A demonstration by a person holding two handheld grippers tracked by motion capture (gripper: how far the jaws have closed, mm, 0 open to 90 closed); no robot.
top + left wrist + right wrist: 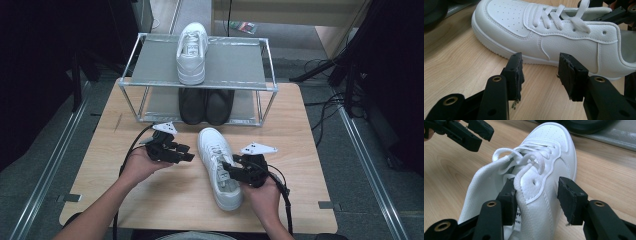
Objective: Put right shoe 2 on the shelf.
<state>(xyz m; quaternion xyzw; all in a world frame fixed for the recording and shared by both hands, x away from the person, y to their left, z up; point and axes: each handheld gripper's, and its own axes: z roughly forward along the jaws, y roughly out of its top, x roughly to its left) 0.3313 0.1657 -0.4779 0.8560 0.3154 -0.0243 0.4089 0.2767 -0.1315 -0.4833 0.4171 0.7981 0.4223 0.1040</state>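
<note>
Right claw (537, 200) seen astride white sneaker (219, 167) collar, jaws wide, no grip. Left claw (541, 75) held wide just beside sneaker, empty. Sneaker on surface (170, 195) before rack (150, 70); collar wall best pinched squarely.

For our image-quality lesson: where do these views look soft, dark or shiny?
High view: soft throughout, dark room edges, black leather shoes shadowed under the metal shelf rack. Left gripper view: white leather sneaker sharp, evenly lit. Right gripper view: mild sheen on its side.
</note>
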